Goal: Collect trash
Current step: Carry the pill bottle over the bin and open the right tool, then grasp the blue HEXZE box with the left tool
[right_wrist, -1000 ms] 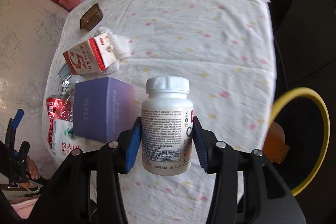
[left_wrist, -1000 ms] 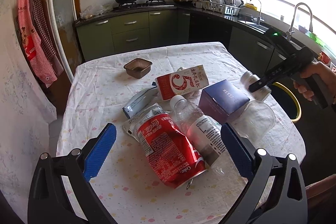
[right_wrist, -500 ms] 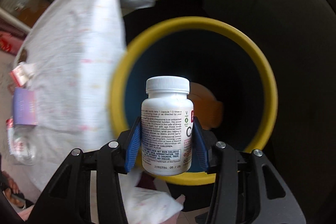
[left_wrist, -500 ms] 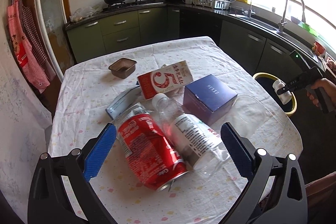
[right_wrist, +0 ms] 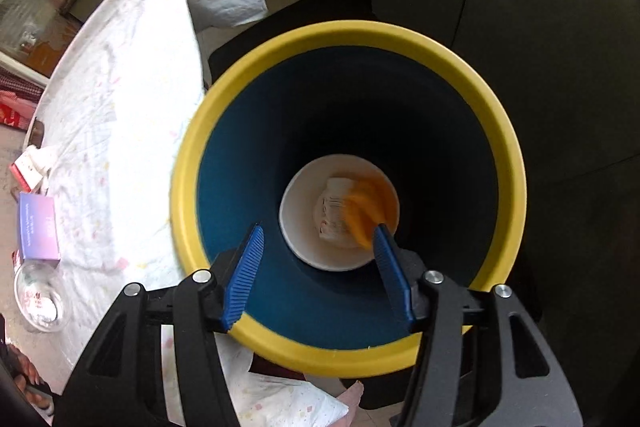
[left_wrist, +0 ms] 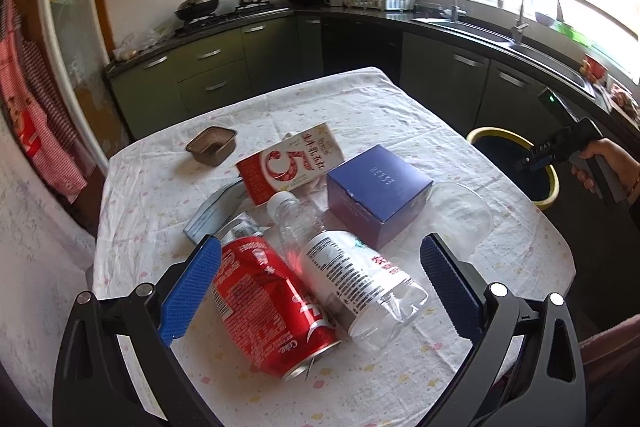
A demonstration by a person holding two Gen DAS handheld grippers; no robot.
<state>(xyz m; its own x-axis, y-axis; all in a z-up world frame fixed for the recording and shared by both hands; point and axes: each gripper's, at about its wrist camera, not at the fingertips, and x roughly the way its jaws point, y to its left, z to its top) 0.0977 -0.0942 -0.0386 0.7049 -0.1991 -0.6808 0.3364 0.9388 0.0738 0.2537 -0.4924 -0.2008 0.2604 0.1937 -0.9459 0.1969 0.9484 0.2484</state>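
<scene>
My right gripper [right_wrist: 320, 273] is open and empty above the yellow-rimmed bin [right_wrist: 208, 115]. The white pill bottle [right_wrist: 334, 217] lies at the bin's bottom beside an orange scrap [right_wrist: 370, 201]. My left gripper [left_wrist: 320, 287] is open, low over the table, with a crushed red cola can [left_wrist: 268, 303] and a clear plastic bottle [left_wrist: 352, 275] lying between its fingers. Behind them lie a red milk carton [left_wrist: 290, 163], a blue box [left_wrist: 378, 187], a clear cup [left_wrist: 460, 215] and a small brown tray [left_wrist: 211, 145]. The right gripper [left_wrist: 536, 161] shows over the bin [left_wrist: 550, 183] in the left wrist view.
The table [left_wrist: 360, 107] has a white dotted cloth; its edge [right_wrist: 120, 99] lies just left of the bin. A blue packet [left_wrist: 212, 211] lies by the can. Green cabinets [left_wrist: 216, 67] and a sink counter [left_wrist: 500, 39] ring the room.
My right gripper carried the white pill bottle from over the table to above the bin, opened, and the bottle dropped in. My left gripper moved a little closer to the can and bottle.
</scene>
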